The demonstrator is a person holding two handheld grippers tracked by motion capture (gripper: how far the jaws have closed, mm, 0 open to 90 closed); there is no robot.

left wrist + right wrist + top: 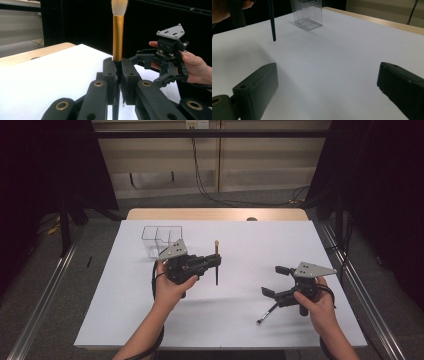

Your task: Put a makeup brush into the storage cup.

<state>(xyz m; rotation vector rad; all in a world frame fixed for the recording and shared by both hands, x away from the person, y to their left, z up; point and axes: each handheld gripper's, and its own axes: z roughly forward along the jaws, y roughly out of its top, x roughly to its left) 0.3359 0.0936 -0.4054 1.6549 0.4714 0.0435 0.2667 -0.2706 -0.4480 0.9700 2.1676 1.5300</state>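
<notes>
A makeup brush [118, 37] with a gold ferrule, pale bristles and a dark handle is held upright by the left gripper [216, 260], bristles up. In the left gripper view the jaws are clenched on the dark handle just under the ferrule. In the high view the brush [216, 262] is seen over the middle of the white worktop [250, 245], its handle end pointing down; whether the tip touches the sheet cannot be told. In the right gripper view the lower handle [272, 21] is seen hanging above the sheet, with a shadow beside it.

A clear plastic organiser [161, 240] with several compartments is seen behind and to the left of the left gripper, near it but apart, standing on the worktop's far left part. It is also seen in the right gripper view [308, 13], beyond the brush handle.

The right gripper [272, 281] is held over the right part of the worktop, well apart from the held brush. Its jaws are released and spread wide, nothing between them in the right gripper view. A second, thinner brush [267, 312] is lying on the sheet just below the right gripper, slanted, bristle end toward the near edge. Contact between it and the gripper cannot be told.
</notes>
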